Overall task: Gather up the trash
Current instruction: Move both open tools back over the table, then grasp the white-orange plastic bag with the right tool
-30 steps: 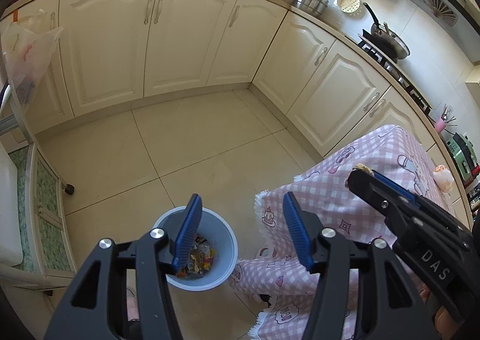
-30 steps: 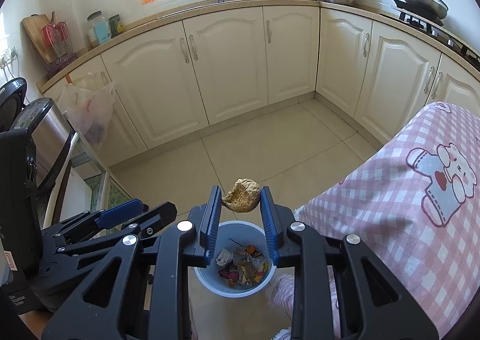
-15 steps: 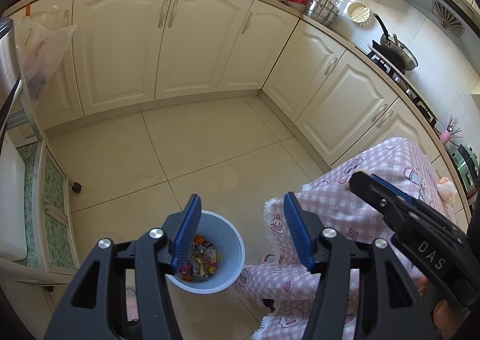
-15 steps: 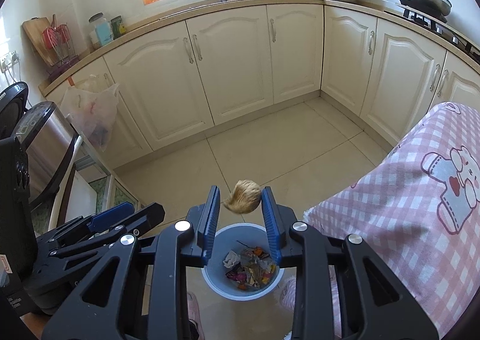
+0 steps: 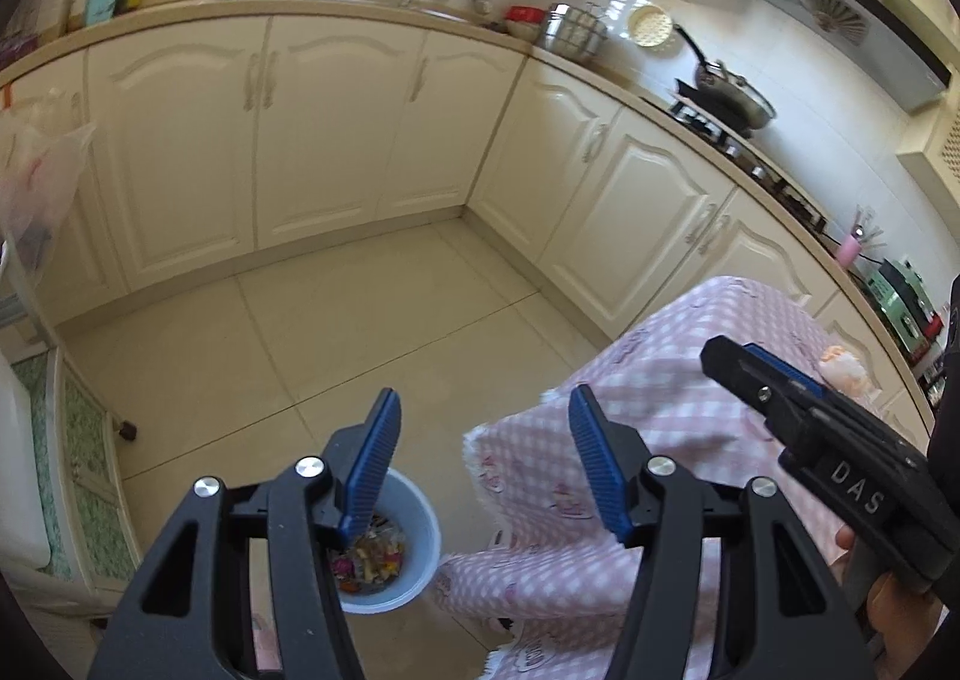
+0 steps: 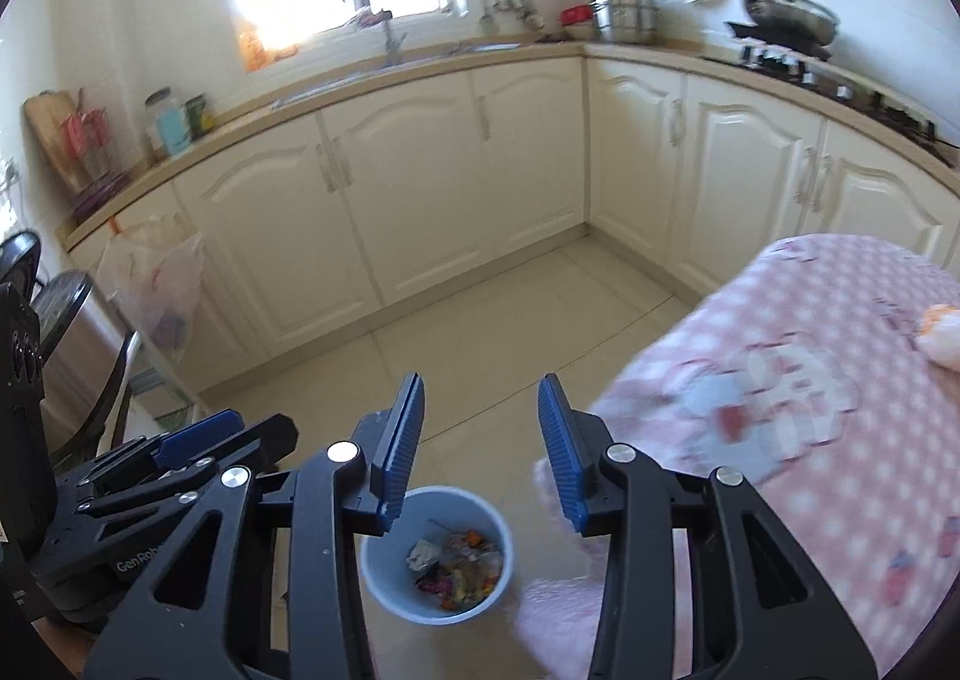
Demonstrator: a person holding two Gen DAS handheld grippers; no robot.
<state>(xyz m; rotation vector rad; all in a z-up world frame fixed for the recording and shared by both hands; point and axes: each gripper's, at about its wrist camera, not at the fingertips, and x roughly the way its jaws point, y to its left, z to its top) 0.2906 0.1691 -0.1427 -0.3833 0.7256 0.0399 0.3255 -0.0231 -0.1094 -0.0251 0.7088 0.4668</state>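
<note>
Below the spread right tongs (image 6: 480,440) sits the trash bin (image 6: 384,578).

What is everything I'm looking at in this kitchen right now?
Trash bin: one, pale blue, on the floor, holding mixed scraps.
Tablecloth: one, pink checked, right side.
Crumpled wrapper: one, orange and white, on the tablecloth.
Cabinets: several, cream, along two walls.
Plastic bag: one, clear, hanging at left.
Pan: one, dark, on the stove.
Metal pot: one, silver, on the counter.
Left gripper: black with blue pads, open, empty.
Right gripper: same, open, empty.
</note>
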